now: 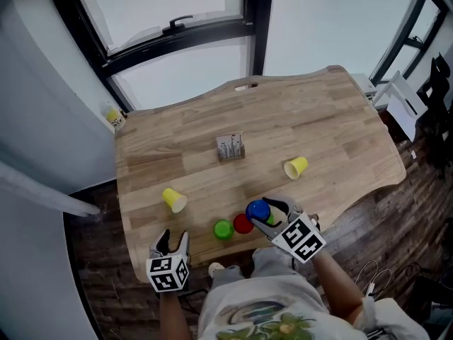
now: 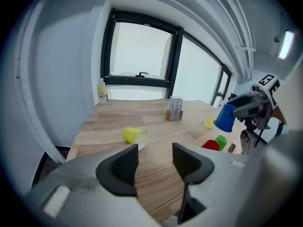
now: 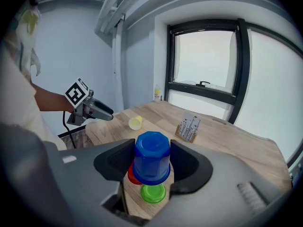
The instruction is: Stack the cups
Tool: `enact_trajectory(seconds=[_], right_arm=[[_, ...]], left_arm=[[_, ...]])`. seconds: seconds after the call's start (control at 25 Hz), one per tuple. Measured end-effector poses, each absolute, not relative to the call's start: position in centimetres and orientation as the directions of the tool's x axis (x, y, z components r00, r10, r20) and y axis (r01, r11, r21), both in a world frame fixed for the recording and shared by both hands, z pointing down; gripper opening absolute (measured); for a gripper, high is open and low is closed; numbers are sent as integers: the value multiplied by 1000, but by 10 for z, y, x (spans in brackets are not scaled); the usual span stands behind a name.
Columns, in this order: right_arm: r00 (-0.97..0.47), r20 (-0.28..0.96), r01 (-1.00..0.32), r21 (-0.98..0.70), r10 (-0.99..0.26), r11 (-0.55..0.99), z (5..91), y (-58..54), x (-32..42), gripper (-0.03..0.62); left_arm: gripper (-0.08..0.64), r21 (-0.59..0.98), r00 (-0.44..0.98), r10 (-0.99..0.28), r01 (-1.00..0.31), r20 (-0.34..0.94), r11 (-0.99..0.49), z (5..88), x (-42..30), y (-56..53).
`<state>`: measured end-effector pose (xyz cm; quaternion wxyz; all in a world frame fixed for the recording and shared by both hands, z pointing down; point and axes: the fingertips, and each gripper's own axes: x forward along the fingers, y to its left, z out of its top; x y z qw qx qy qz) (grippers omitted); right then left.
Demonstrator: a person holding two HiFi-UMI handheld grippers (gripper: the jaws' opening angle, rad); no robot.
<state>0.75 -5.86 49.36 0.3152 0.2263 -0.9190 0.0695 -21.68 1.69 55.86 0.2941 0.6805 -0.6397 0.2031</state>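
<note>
Blue cup (image 3: 151, 156), mouth down, gripped between the right gripper's (image 3: 151, 164) fingers, hangs just above the red cup (image 1: 243, 223) and green cup (image 1: 224, 229) on the worktop (image 1: 318, 126). The left gripper's (image 2: 155, 162) fingers are apart and hold nothing.

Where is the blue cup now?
Head view, lower centre: the blue cup is held upside down in the right gripper, above the red cup and green cup at the table's near edge.

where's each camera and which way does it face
Head view: person's head, steeply down onto table; left gripper, right gripper, forearms show.
Left gripper view: on left gripper, toward window; open empty jaws show.
Right gripper view: on right gripper, toward window; jaws grip blue cup.
Shared: both gripper views show the blue cup.
</note>
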Motion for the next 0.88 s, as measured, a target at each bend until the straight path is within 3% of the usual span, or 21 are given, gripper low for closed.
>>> enact_trajectory(seconds=[0.88], right_arm=[[-688, 687, -345, -30, -232, 938, 533, -18, -62, 235]], left_arm=[[239, 151, 107, -743, -988, 661, -7, 568, -264, 24]])
